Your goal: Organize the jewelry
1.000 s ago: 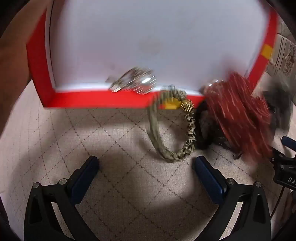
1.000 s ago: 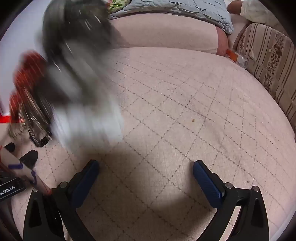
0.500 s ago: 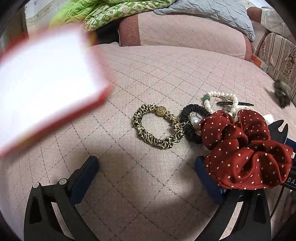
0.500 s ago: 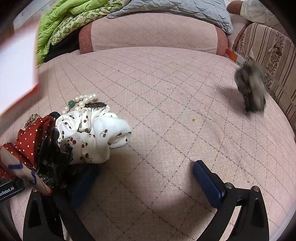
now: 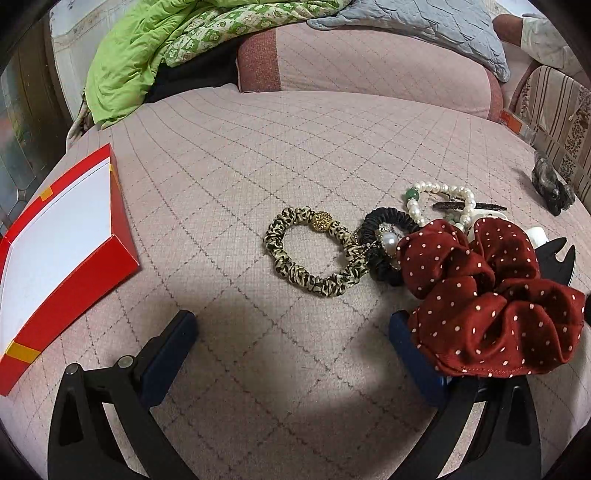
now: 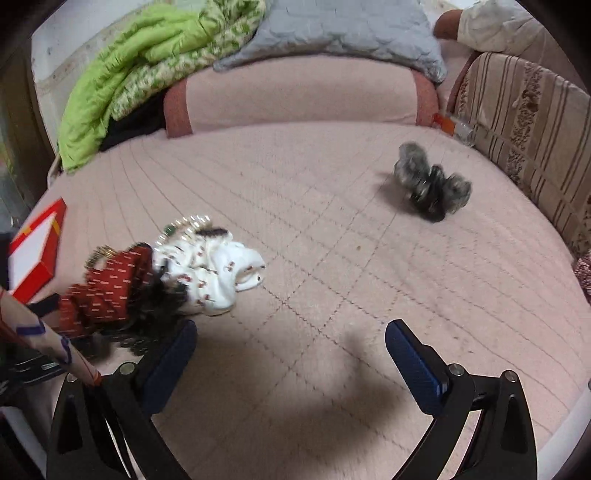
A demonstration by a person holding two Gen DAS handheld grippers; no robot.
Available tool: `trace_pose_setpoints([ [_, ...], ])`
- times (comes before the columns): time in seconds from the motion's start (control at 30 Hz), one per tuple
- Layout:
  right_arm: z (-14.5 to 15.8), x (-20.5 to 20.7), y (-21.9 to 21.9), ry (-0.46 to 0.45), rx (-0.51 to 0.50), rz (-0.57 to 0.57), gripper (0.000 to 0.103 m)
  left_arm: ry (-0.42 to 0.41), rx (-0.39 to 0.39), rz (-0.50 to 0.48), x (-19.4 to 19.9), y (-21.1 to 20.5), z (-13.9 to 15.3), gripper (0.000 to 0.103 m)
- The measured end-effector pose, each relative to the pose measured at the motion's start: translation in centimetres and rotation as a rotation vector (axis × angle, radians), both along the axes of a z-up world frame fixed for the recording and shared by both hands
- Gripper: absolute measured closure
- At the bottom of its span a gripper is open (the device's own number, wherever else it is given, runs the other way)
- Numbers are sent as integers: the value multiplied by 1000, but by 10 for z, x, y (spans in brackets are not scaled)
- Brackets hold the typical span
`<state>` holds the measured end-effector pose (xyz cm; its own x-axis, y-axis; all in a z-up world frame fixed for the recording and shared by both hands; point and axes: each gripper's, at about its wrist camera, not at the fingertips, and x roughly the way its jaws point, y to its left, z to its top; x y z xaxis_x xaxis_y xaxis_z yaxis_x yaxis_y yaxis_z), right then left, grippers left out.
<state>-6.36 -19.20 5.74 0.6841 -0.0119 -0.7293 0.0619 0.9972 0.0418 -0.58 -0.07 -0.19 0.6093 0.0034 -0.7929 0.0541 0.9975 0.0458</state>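
A heap of hair ties and jewelry lies on the pink quilted bed: a leopard-print scrunchie, a black one with a pearl, a pearl bracelet, a red polka-dot scrunchie and a white cherry-print scrunchie. A red box with a white inside lies empty at the left. A grey furry hair clip sits apart at the right. My left gripper is open, its right finger half under the red scrunchie. My right gripper is open over bare quilt.
A green blanket and a grey pillow lie at the head of the bed. A striped cushion lines the right side. A person's sleeve shows at the top right. Bare quilt lies between the heap and the furry clip.
The red box was tipped over the bed and spilled its contents, then came down to rest at the left. The furry clip rolled off to the right. Both grippers stayed open.
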Motion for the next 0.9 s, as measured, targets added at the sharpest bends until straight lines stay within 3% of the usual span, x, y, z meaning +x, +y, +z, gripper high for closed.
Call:
trace_pose_setpoints([
  [0.17, 20, -40, 2, -69, -29, 28, 0, -2, -2, -1, 1, 3, 0, 0],
  [0.43, 26, -76, -6, -76, 24, 55, 0, -20, 11, -6, -15, 3, 12, 0],
  [0.6, 40, -94, -10, -125, 28, 54, 0, -137, -28, -10, -65, 0, 50, 0],
  [0.8, 48, -115, -13, -177, 30, 64, 0, -335, -8, -47, -140, -4, 104, 0],
  [0.9, 50, -121, -16, -192, 37, 68, 0, -365, -25, -61, -160, -3, 116, 0],
])
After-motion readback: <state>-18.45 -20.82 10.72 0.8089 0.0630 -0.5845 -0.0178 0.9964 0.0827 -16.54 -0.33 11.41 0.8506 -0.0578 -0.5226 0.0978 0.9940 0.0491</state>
